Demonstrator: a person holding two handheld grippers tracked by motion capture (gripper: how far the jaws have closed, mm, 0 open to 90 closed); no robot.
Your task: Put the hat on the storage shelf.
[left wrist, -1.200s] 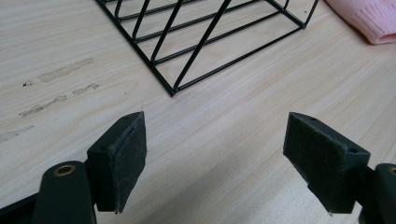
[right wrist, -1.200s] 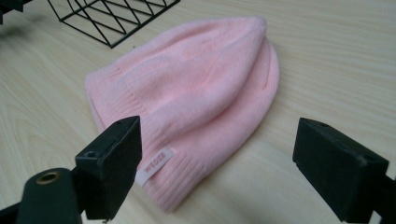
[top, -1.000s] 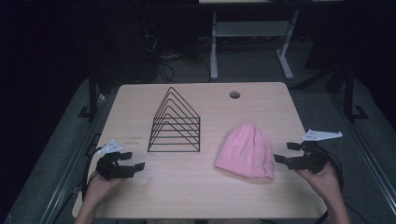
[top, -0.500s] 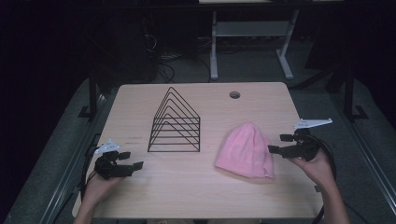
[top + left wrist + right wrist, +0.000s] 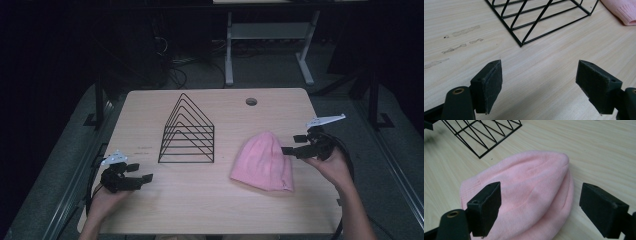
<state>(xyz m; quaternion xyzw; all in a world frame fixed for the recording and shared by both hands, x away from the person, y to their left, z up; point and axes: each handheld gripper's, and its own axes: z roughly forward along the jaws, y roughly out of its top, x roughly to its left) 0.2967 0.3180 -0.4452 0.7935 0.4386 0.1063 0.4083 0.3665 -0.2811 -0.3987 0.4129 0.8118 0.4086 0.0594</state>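
A pink knitted beanie [image 5: 262, 162] lies flat on the right half of the wooden table [image 5: 210, 205]. My right gripper [image 5: 295, 144] hovers open at the beanie's right edge, jaws wide apart. In the right gripper view the beanie [image 5: 531, 195] lies just beyond and between the open jaws, untouched. A black wire triangular rack [image 5: 188, 132] stands at the table's middle. My left gripper [image 5: 140, 173] rests open near the front left corner, with nothing between its jaws. The left gripper view shows the rack's corner [image 5: 536, 22] ahead and the beanie's edge [image 5: 621, 10] at top right.
A round cable hole [image 5: 251, 101] sits near the table's far edge. White desk legs [image 5: 270, 45] and cables stand on the dark floor beyond. Bare wood lies between the rack and the front edge.
My right gripper has moved left and forward from the table's right edge to the beanie's side. The left gripper has stayed put.
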